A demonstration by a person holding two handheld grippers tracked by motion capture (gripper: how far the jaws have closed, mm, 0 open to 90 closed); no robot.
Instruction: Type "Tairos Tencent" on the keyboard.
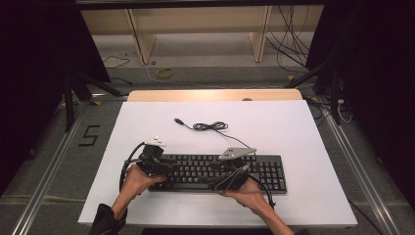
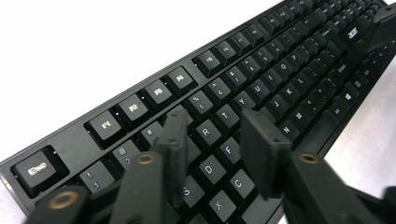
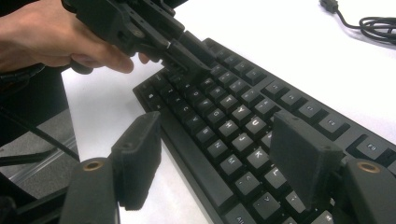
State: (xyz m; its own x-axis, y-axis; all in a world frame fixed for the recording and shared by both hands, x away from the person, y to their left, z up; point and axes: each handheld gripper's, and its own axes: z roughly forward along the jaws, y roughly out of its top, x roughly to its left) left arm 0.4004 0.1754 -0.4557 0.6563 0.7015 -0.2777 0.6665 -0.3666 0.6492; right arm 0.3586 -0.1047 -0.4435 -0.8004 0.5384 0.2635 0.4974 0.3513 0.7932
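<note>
A black keyboard (image 1: 266, 174) lies lengthwise on the white tabletop (image 1: 293, 132), near its front edge. My left gripper (image 1: 172, 169) hovers over the keyboard's left end; in the left gripper view its jaws (image 2: 212, 144) stand apart just above the letter keys (image 2: 289, 60), with nothing between them. My right gripper (image 1: 218, 182) is at the middle of the keyboard's front edge. Its jaws (image 3: 219, 154) are wide open, one pad over the keys (image 3: 243, 88) and one off the front edge. The left gripper (image 3: 189, 63) also appears farther off in the right gripper view.
The keyboard's cable (image 1: 210, 126) lies coiled behind it, its plug (image 1: 179, 121) loose on the table. A wooden strip (image 1: 215, 95) edges the table's far side. Beyond are a shelf frame (image 1: 142, 39) and floor cables (image 1: 288, 44). Dark curtains flank both sides.
</note>
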